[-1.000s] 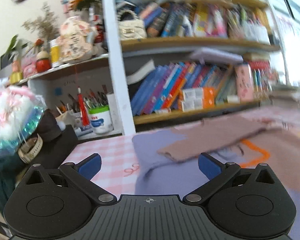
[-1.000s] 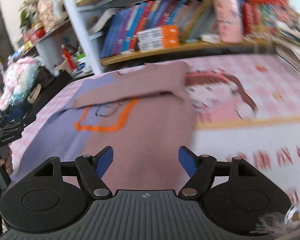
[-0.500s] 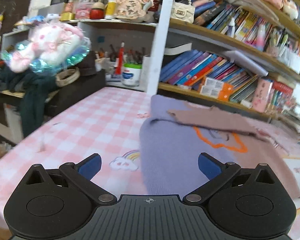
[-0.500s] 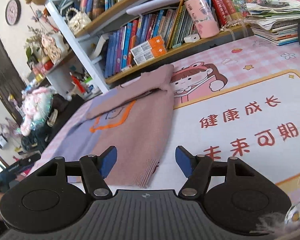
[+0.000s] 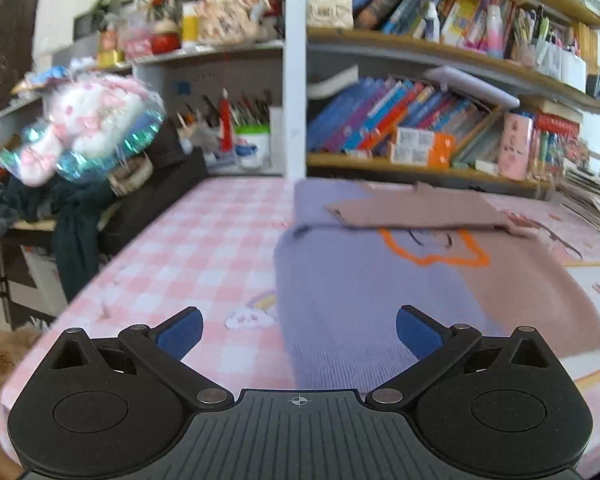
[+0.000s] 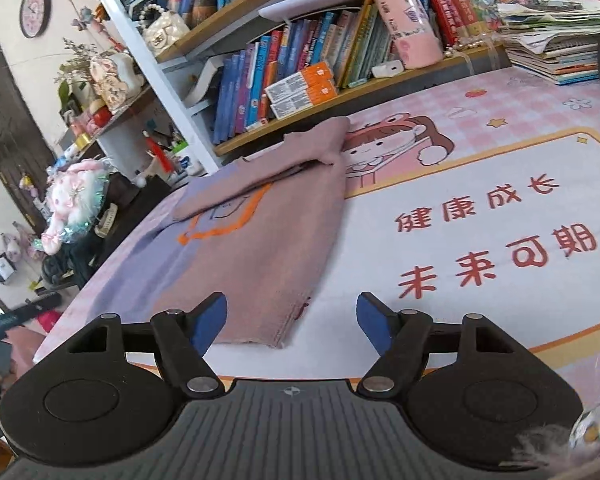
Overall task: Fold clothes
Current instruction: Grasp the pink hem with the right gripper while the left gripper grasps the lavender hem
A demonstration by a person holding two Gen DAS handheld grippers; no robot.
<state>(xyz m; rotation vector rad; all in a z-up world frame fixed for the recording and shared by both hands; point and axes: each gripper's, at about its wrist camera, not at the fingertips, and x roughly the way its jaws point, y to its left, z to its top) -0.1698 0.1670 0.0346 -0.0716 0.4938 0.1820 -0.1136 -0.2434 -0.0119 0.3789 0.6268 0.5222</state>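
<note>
Sweater (image 5: 380, 280) flat on desk (image 5: 204, 240), hem at near edge, sleeve folded across chest. Left tongs (image 5: 298, 330) & right tongs (image 6: 292, 316) both spread, empty, hovering by hem. Risk: uneven grabs → skewed fold, sleeve slips off.

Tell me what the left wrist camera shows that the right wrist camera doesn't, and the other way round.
Only the left wrist view shows the left gripper, open and empty, and the little rainbow cloud print on the checked cloth beside the sweater's purple edge. Only the right wrist view shows the right gripper, open and empty, the wall clock, and the red characters on the table mat. Both show the purple and mauve sweater lying flat with a mauve sleeve folded across its top, the bookshelf, and the pink plush toy.
</note>
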